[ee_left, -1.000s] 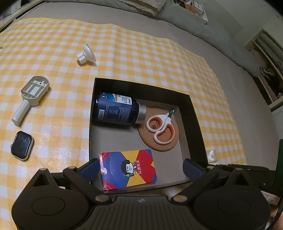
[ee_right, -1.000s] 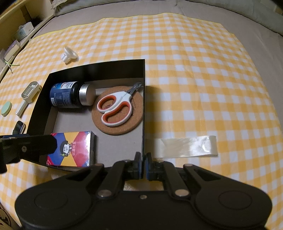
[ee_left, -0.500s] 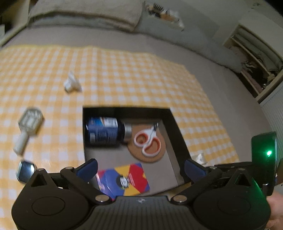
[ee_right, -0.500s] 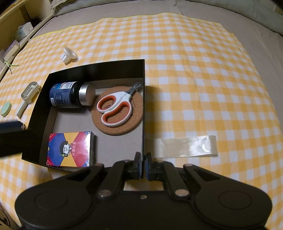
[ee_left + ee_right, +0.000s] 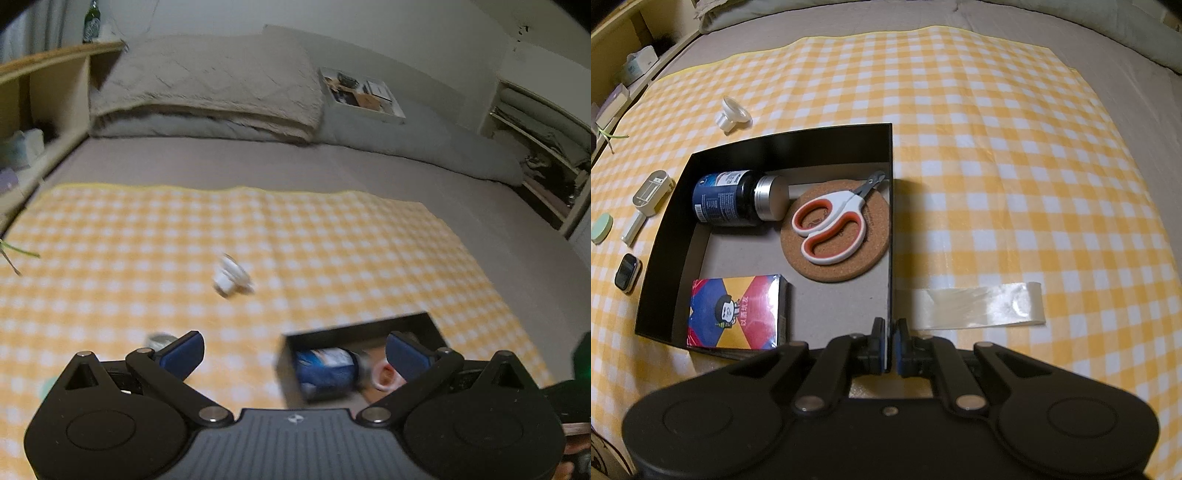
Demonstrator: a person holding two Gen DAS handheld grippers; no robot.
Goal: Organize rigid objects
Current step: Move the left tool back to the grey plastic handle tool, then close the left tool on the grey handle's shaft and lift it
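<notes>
Risen and tilted up since a second ago: left gripper (image 5: 293, 350), jaws wide, empty. Right gripper (image 5: 890, 345) clamped on black box (image 5: 891, 206) wall; bottle (image 5: 738, 198), scissors (image 5: 831, 225), card pack (image 5: 737, 312) inside.

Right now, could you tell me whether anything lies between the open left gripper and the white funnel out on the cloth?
Nothing visible does. The left gripper is open and empty, and only bare checked cloth lies between it and the white funnel.
</notes>
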